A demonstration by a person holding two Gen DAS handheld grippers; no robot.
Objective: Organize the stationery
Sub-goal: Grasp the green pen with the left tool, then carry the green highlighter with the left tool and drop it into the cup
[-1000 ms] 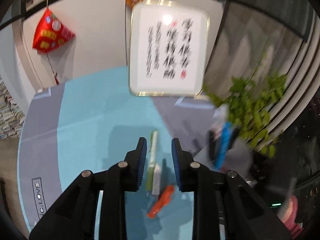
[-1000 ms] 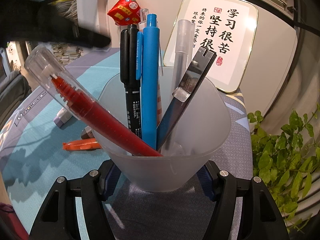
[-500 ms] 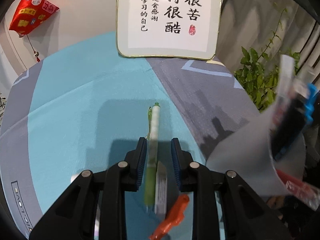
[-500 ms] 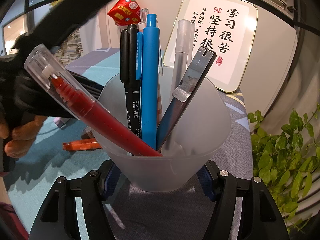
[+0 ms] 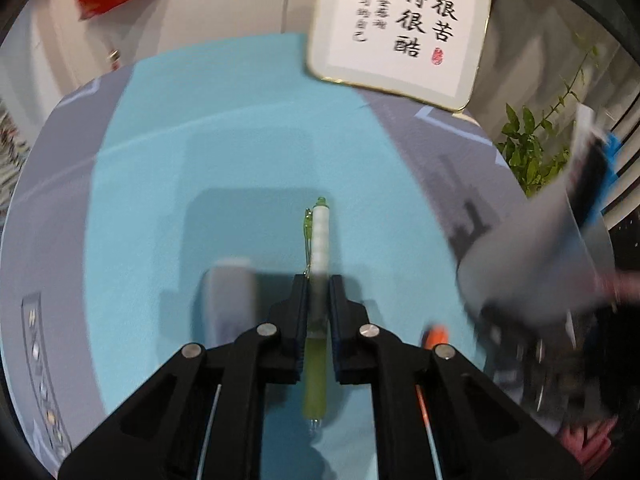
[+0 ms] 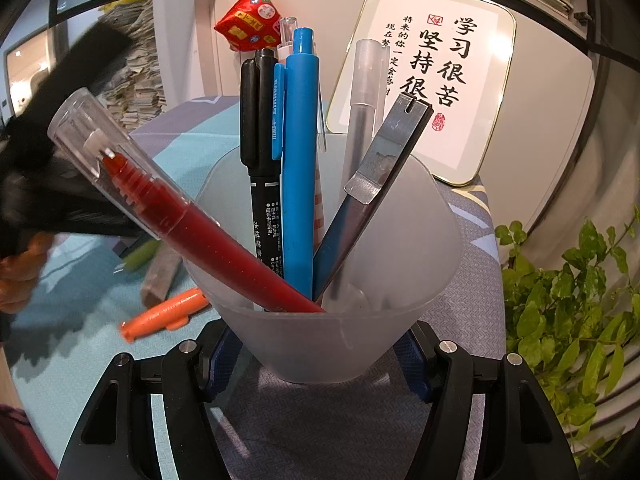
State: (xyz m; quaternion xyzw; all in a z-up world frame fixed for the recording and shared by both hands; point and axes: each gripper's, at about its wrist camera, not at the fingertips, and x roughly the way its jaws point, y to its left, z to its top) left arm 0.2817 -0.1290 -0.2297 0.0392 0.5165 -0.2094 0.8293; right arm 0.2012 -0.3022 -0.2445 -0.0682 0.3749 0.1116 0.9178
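Left gripper (image 5: pixel 319 292) just closed, pinching slim green-and-white pen (image 5: pixel 320 240) on teal bench (image 5: pixel 140 200), long axis along fingers; frosted plastic cup (image 6: pixel 332 280), clamped in right gripper (image 6: pixel 320 354), off right.

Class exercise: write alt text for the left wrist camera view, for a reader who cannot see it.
The left gripper is shut on a green and white pen lying on a turquoise mat, the pen pointing away from the camera. A blurred grey eraser lies to its left; a frosted pen cup sits at right, below a framed calligraphy sign.
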